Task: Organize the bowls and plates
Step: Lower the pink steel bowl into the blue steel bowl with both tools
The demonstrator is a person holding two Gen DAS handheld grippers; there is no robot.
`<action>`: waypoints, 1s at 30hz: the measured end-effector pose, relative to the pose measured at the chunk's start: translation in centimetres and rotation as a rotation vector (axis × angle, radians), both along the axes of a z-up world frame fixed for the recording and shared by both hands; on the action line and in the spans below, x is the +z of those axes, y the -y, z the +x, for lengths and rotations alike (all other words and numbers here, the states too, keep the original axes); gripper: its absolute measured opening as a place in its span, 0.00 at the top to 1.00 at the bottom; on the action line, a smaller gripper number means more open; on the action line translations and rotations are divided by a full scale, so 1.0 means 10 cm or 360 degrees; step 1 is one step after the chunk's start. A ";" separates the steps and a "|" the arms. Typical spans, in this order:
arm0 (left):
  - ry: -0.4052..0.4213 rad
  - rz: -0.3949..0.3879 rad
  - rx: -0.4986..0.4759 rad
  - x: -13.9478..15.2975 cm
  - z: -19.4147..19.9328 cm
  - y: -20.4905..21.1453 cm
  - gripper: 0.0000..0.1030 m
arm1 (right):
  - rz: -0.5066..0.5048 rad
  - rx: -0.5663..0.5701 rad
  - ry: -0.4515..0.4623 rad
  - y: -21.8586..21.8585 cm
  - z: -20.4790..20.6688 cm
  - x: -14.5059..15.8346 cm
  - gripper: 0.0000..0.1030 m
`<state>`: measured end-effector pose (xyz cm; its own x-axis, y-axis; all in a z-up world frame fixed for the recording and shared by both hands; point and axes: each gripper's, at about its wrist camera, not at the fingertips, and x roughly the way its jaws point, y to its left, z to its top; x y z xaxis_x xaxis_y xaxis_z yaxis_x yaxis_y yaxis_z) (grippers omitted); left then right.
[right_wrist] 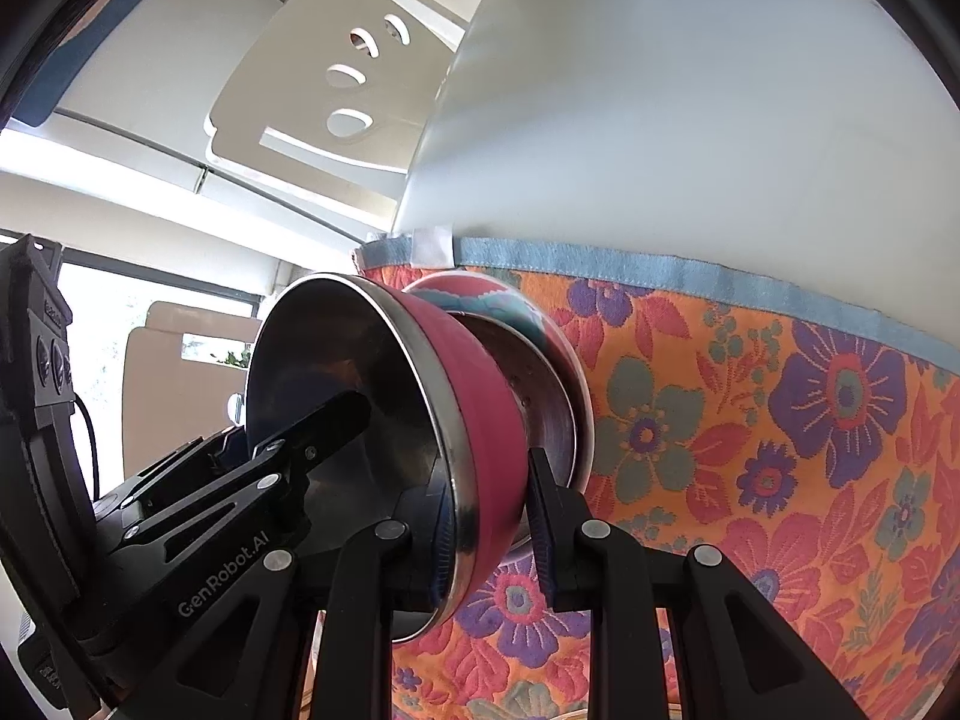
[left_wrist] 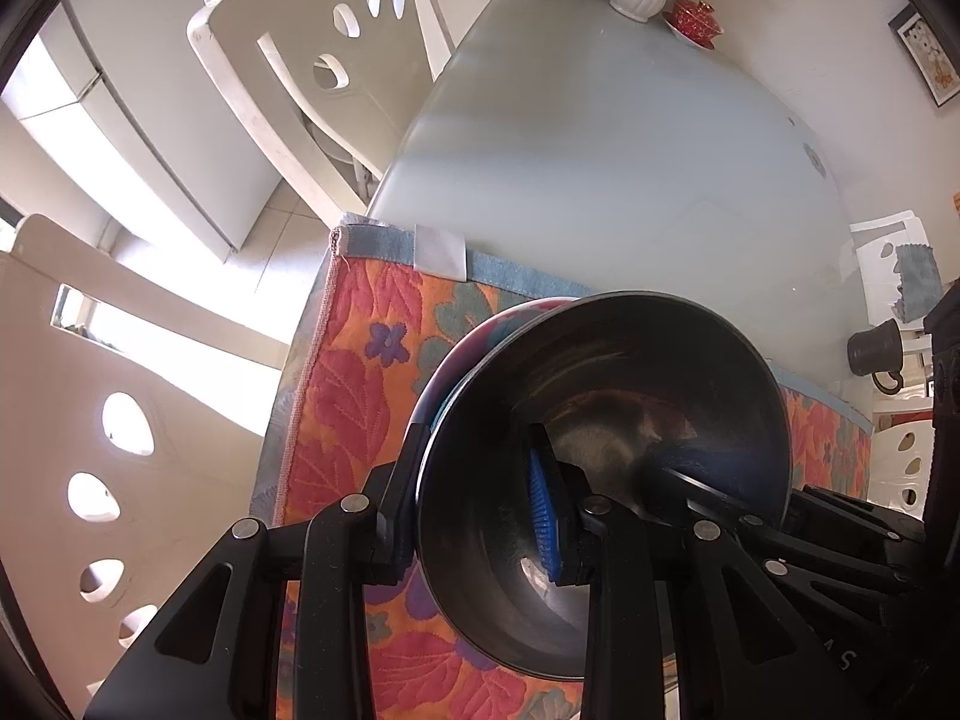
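Clamping the rim of a steel bowl [left_wrist: 606,480], the left hand-held gripper [left_wrist: 480,498] stands narrow; the right hand-held gripper [right_wrist: 489,516], also narrow, pinches the same bowl's pink outer wall. "GenRobot.AI" is printed on one gripper. Bowl hangs tilted over the woven floral cloth [right_wrist: 780,420] at the surface's [left_wrist: 600,150] near-left corner.

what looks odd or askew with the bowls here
The steel-lined pink bowl is tipped steeply on its side, pinched at opposite rim edges by the left gripper and right gripper, above another dish and the floral cloth. Nothing looks spilled or damaged.
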<state>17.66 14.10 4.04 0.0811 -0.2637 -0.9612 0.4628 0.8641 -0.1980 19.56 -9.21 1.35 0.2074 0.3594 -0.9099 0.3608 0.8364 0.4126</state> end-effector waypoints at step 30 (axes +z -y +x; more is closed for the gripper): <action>-0.0007 -0.0028 0.0006 -0.10 0.01 -0.01 0.74 | -0.0111 0.0053 -0.0050 0.01 0.05 -0.18 0.73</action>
